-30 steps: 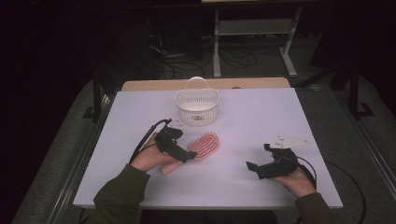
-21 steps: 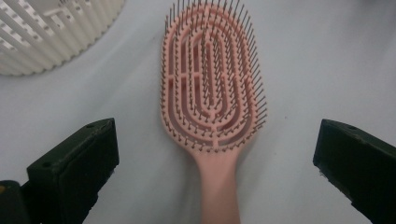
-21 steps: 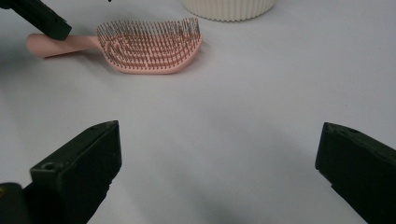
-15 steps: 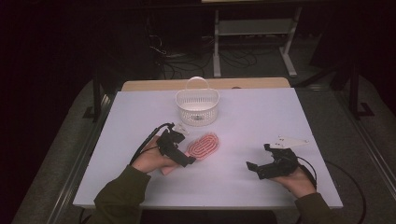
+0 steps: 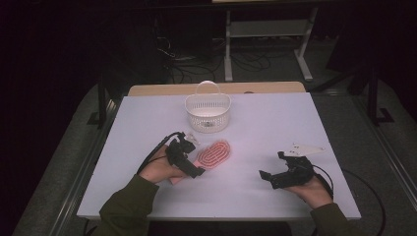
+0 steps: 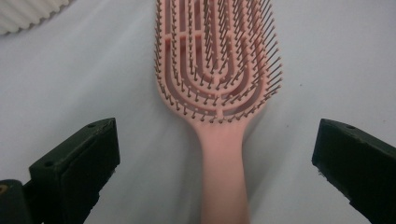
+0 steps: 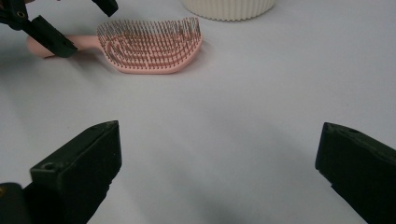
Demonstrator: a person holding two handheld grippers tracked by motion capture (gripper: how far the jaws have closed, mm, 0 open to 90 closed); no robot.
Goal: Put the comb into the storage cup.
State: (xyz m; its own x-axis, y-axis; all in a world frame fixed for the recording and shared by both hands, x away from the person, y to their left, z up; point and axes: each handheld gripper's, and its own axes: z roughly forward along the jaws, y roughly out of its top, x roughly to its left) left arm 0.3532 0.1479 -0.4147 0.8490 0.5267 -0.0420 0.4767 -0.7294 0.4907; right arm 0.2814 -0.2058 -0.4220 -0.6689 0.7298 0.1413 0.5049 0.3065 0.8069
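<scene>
Hairbrush (image 5: pixel 215 154), pink, lies flat on the white table (image 5: pixel 275 123) with bristles up, head pointing toward the basket (image 5: pixel 208 111) and handle toward the person. The basket is white, ribbed, with an upright handle loop, and stands near the far edge of the table, just beyond the brush head and apart from it.

Left gripper (image 5: pixel 189 158) sits over the brush handle. In the left gripper view its 2 black jaws stand wide apart, 1 on each side of the handle, with clear table showing between each jaw and the handle; nothing is clamped. The brush head (image 6: pixel 217 60) extends straight ahead between the jaws, and a corner of the basket (image 6: pixel 28 14) shows at upper left.

Right gripper (image 5: pixel 275 169) is held low over the table at the person's right, well apart from the brush. Its 2 jaws are also spread wide, with bare table between them. In the right gripper view the brush (image 7: pixel 149 46) lies farther off at upper left, the left gripper (image 7: pixel 70 28) astride its handle, and the basket base (image 7: pixel 229 9) shows at the top edge
</scene>
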